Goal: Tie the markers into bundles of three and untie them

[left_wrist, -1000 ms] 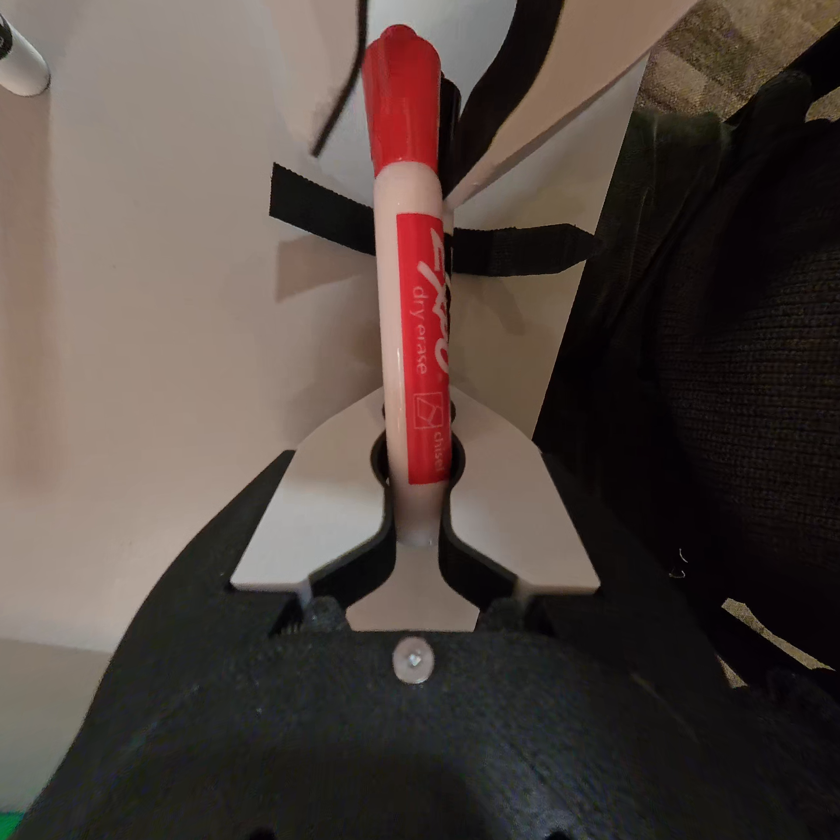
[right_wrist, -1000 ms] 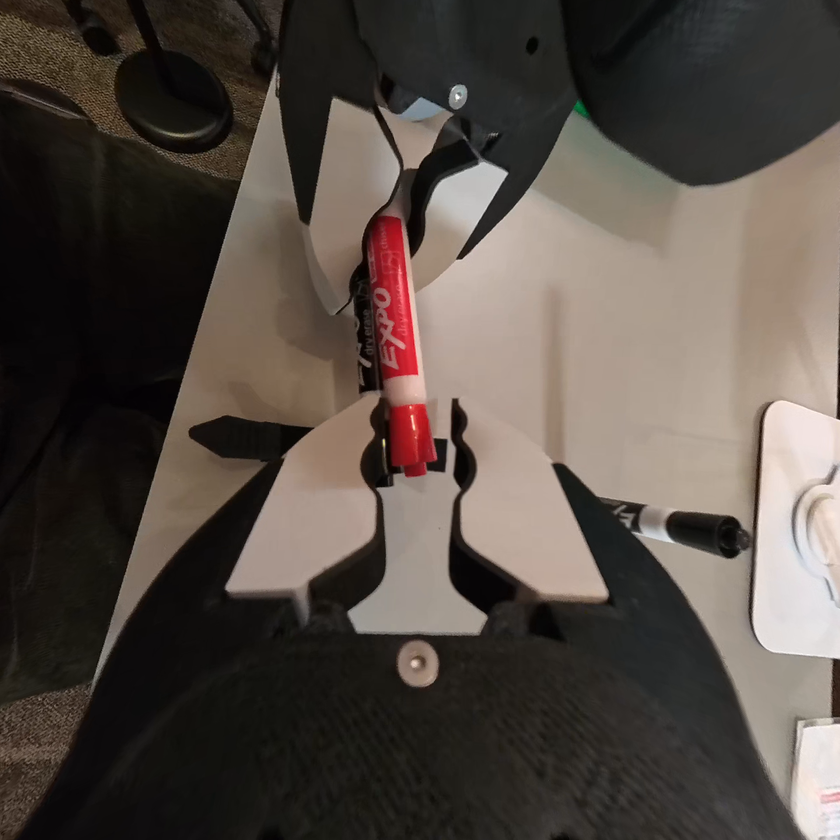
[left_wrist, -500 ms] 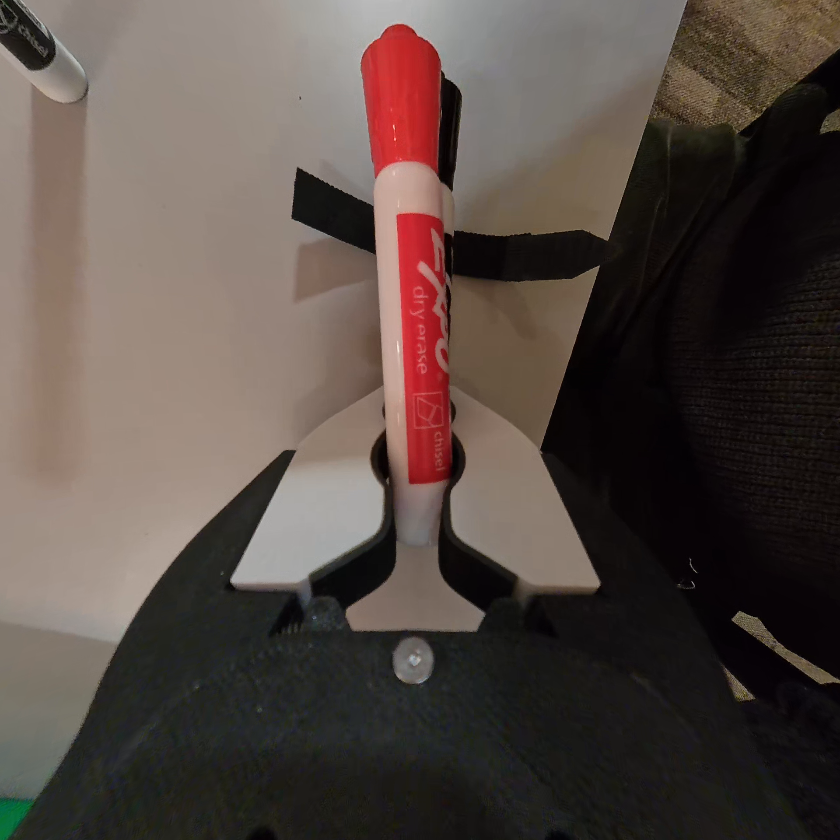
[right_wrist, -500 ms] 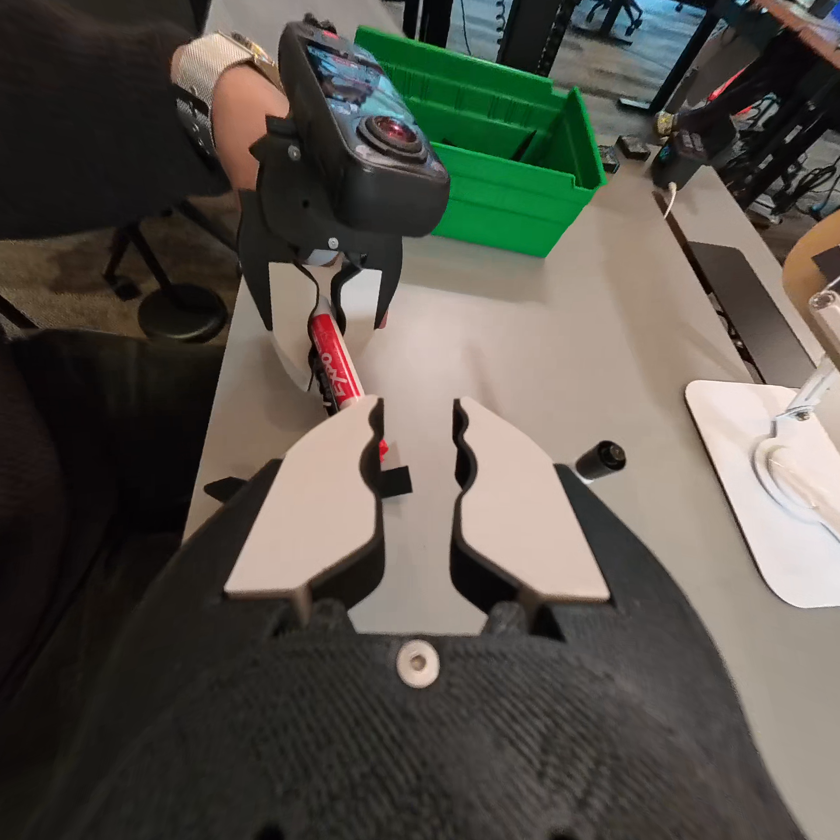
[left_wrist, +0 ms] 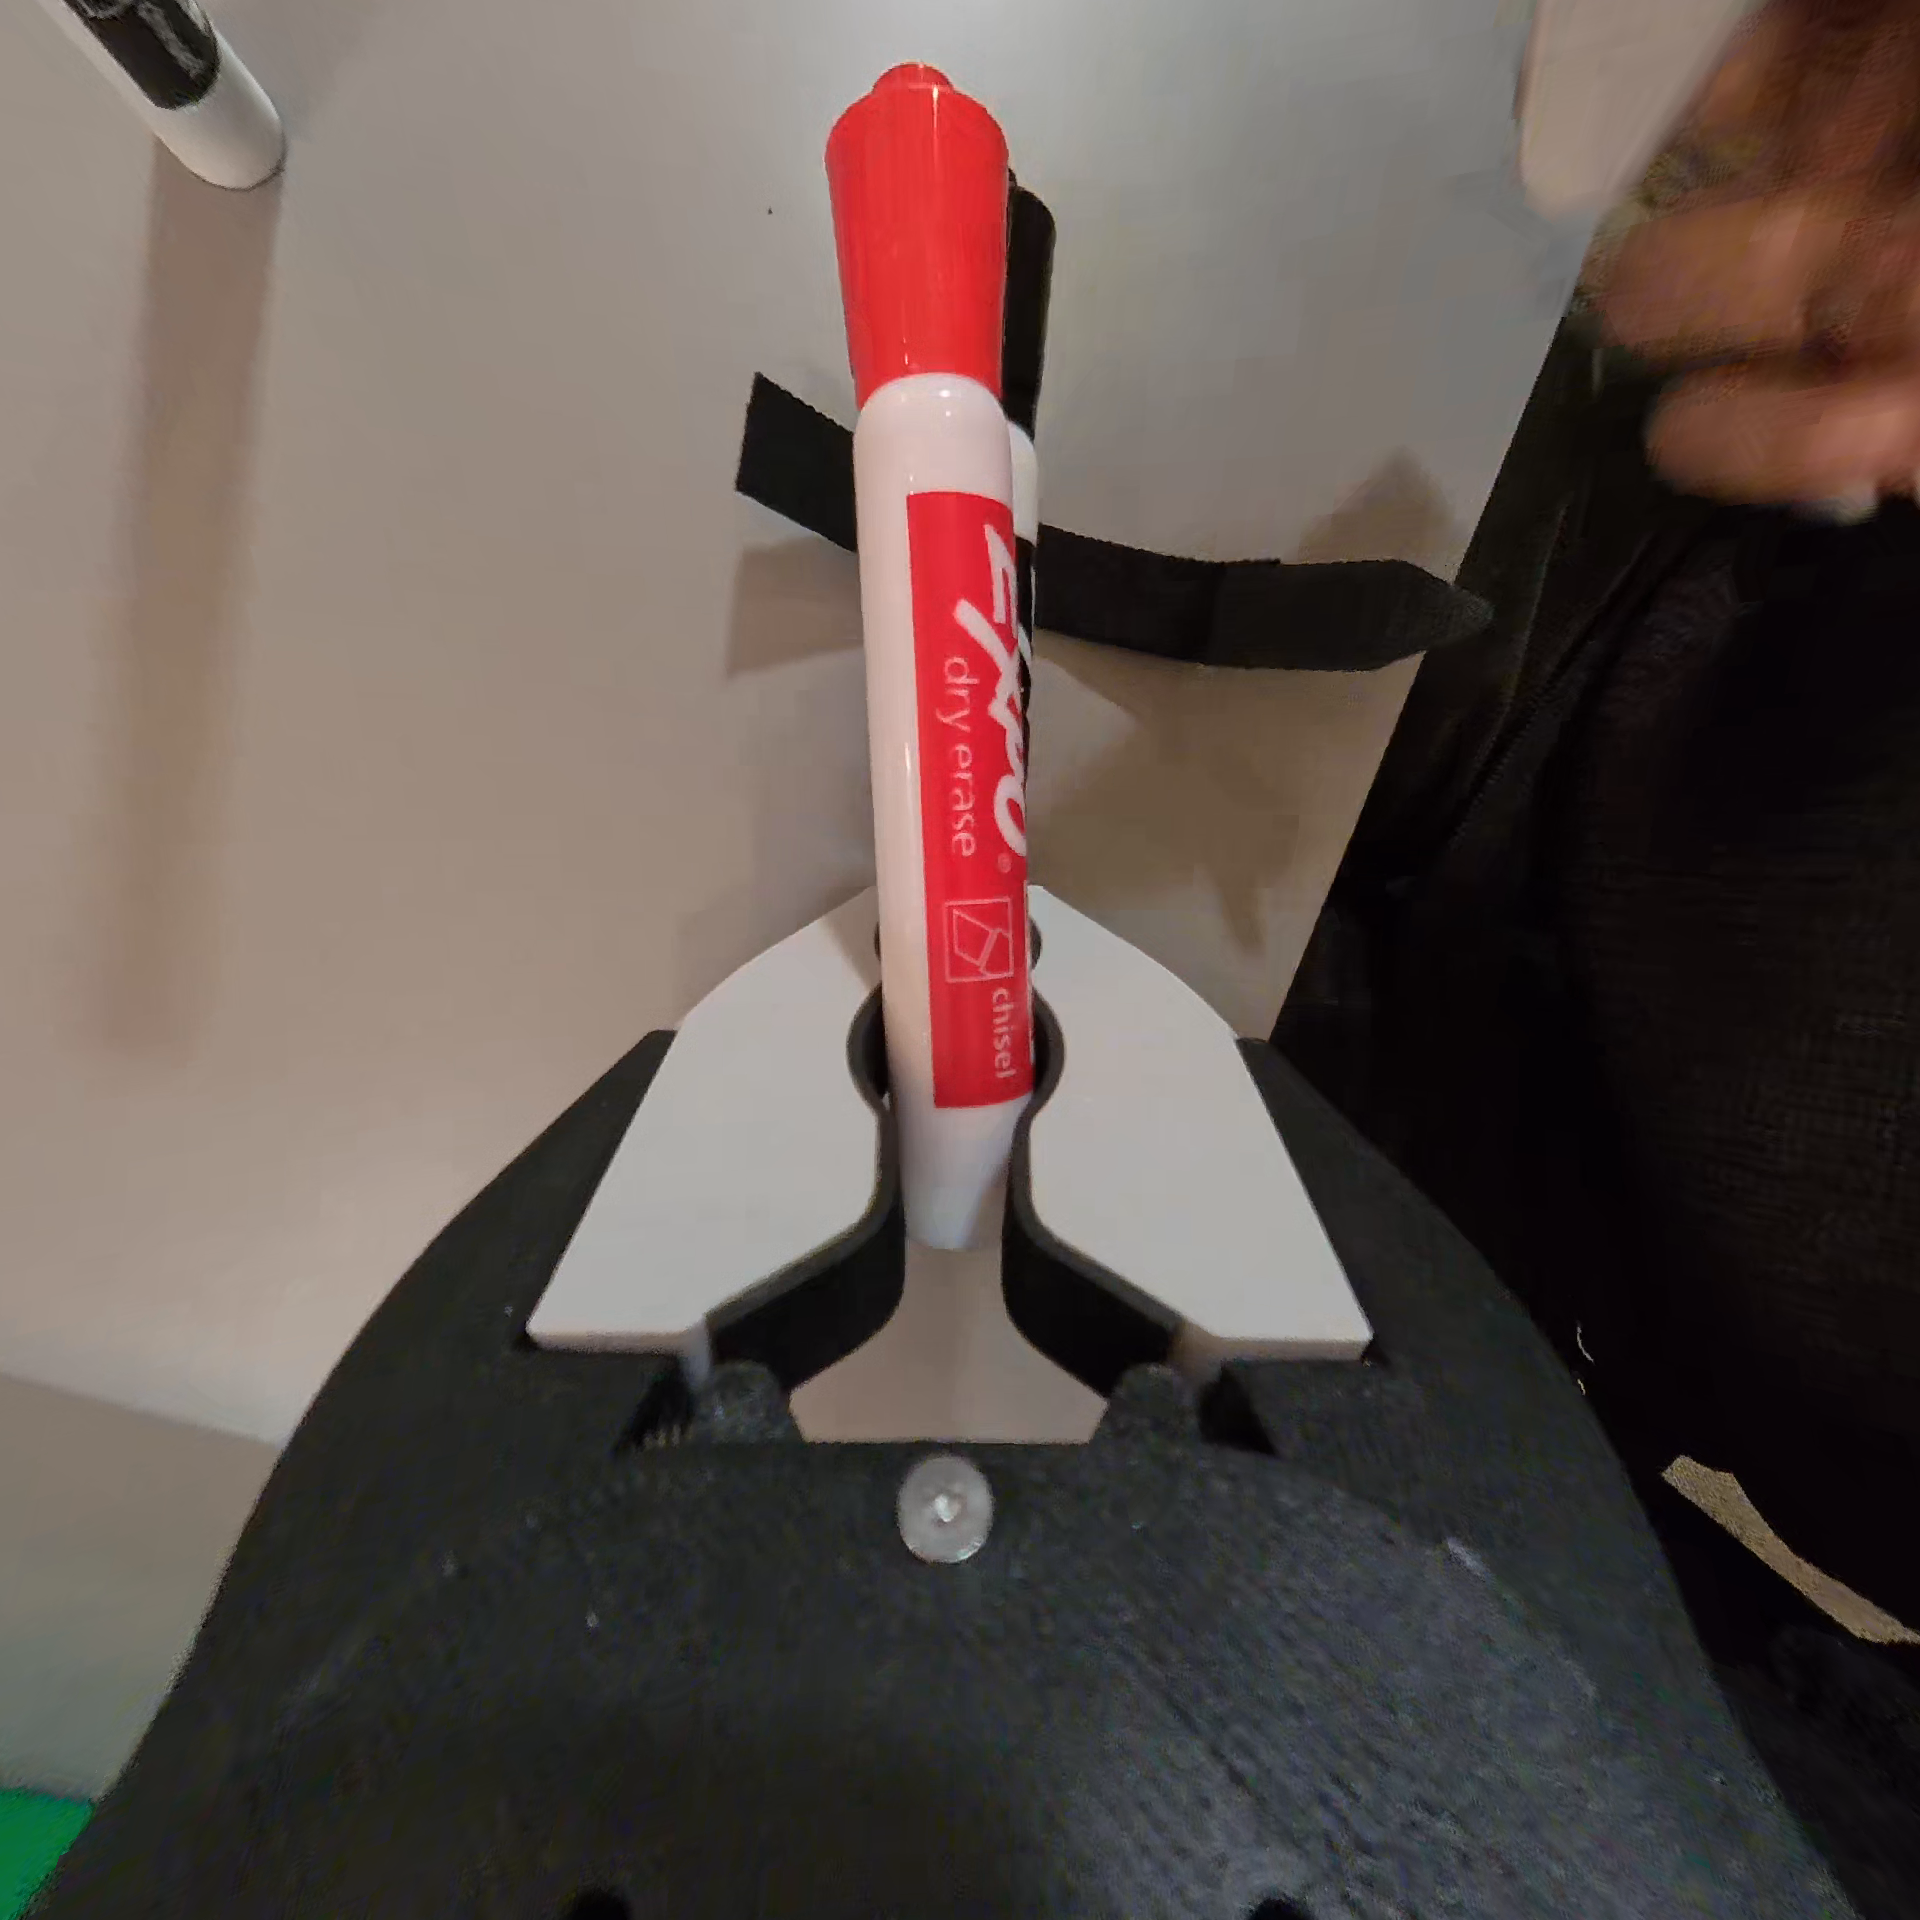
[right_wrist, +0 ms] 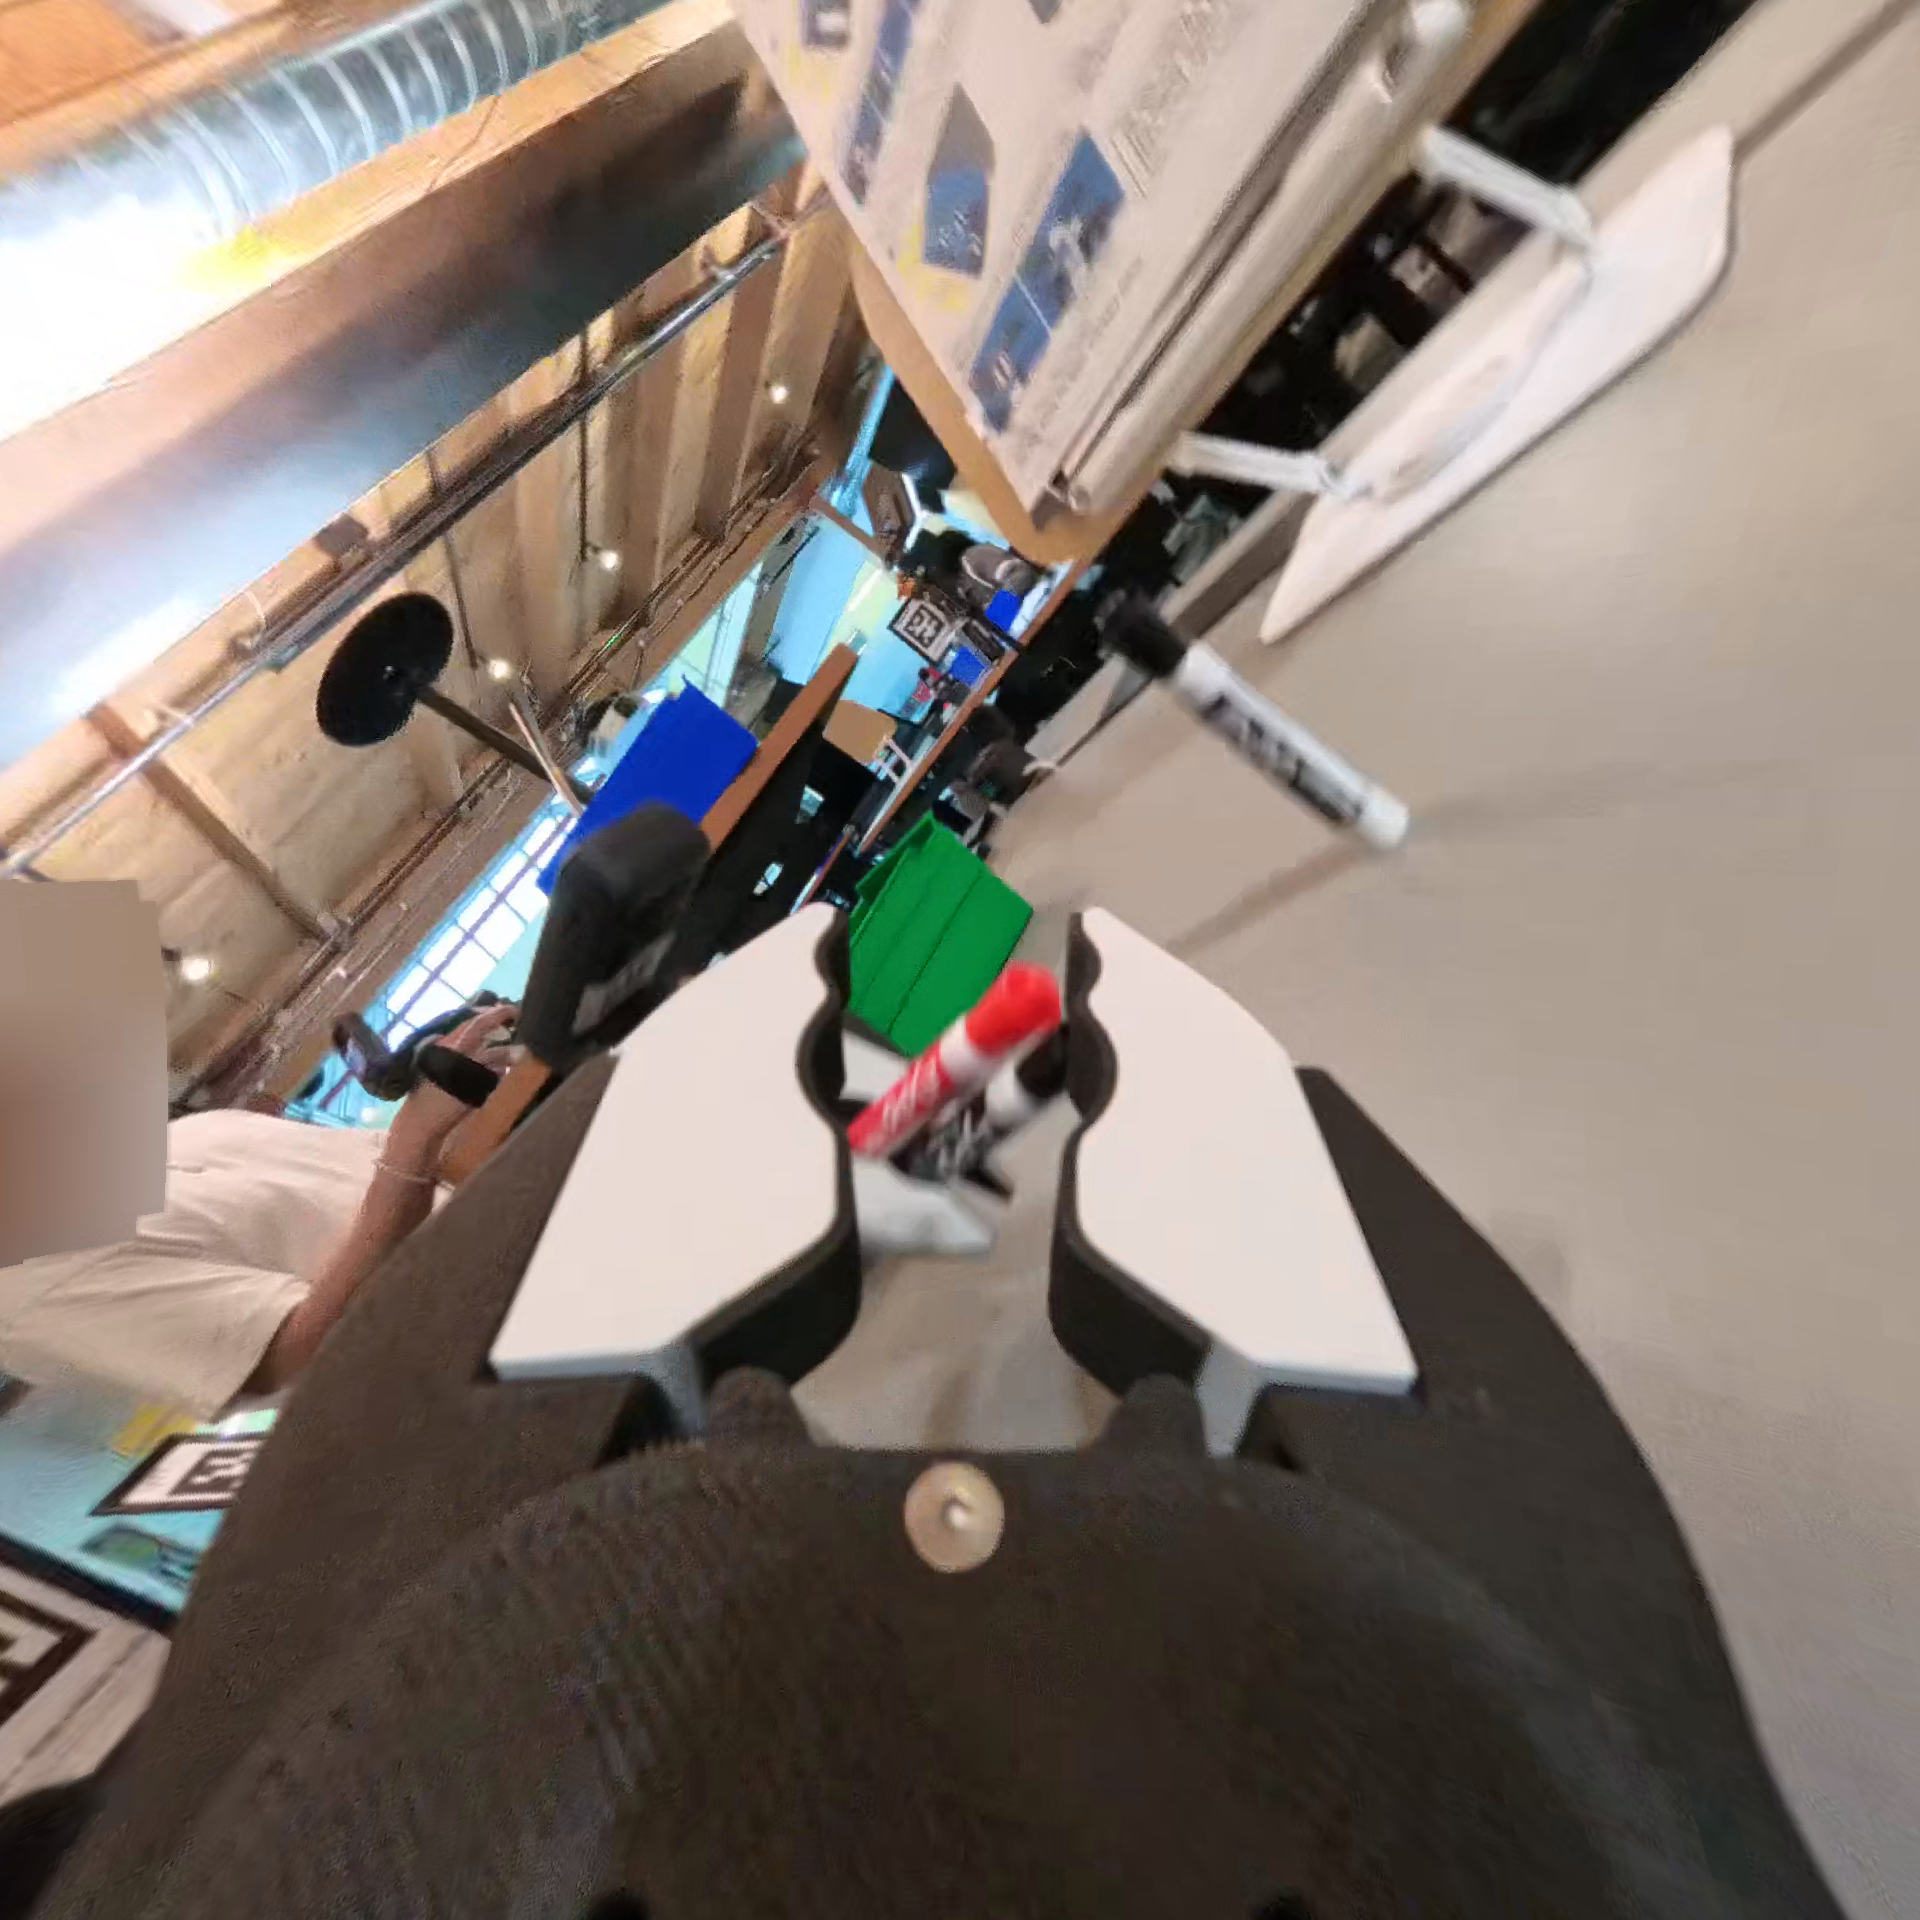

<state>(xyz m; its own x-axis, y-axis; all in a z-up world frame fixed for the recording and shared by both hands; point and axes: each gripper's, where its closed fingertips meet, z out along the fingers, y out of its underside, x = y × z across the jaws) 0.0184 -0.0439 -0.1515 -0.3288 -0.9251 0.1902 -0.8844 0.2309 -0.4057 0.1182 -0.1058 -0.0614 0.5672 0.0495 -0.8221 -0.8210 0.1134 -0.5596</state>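
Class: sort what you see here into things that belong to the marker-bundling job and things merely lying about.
Job: red marker, black-capped marker behind it, black strap, loose black marker, left gripper.

Lying about: green bin, white pad.

A red-capped white dry-erase marker (left_wrist: pixel 940 665) runs up the left wrist view's centre from the left claw (left_wrist: pixel 951 997), above the pale grey counter (left_wrist: pixel 416 623). A black fabric strap (left_wrist: pixel 1226 613) crosses behind it; a black-labelled white marker (left_wrist: pixel 177 94) lies upper left.
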